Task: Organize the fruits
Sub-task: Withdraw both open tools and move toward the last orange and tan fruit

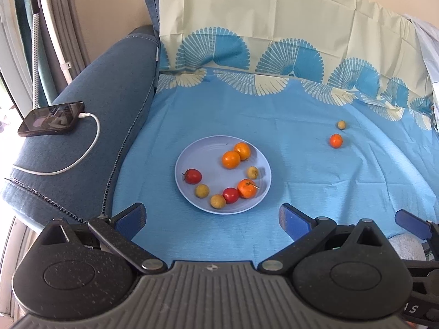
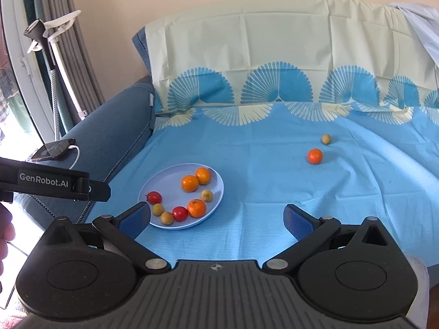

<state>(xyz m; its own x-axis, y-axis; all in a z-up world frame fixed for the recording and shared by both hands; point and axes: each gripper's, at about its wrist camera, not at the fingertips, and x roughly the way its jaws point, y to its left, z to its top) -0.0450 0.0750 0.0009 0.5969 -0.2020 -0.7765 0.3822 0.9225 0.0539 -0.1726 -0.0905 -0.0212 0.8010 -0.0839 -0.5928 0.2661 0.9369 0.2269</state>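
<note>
A pale blue plate point(image 1: 192, 148) point(image 2: 170, 174) lies on the blue sheet and holds several fruits: oranges point(image 1: 231, 159) point(image 2: 190, 183), red tomatoes point(image 1: 193, 176) point(image 2: 154, 197) and small yellow fruits point(image 1: 202, 190) point(image 2: 206, 195). Off the plate at the right lie one orange point(image 1: 336, 140) point(image 2: 315, 156) and, just behind it, one small yellow fruit point(image 1: 341, 124) point(image 2: 326, 138). My left gripper point(image 1: 211, 219) hovers open just in front of the plate, empty. My right gripper point(image 2: 216, 219) is open and empty too, with the plate beside its left finger.
A phone point(image 1: 52, 118) point(image 2: 52, 150) on a white charging cable point(image 1: 82, 153) rests on the blue sofa arm point(image 1: 109, 87) at the left. A patterned pillow point(image 1: 274, 22) leans at the back. A floor stand point(image 2: 55, 54) and curtains are at far left.
</note>
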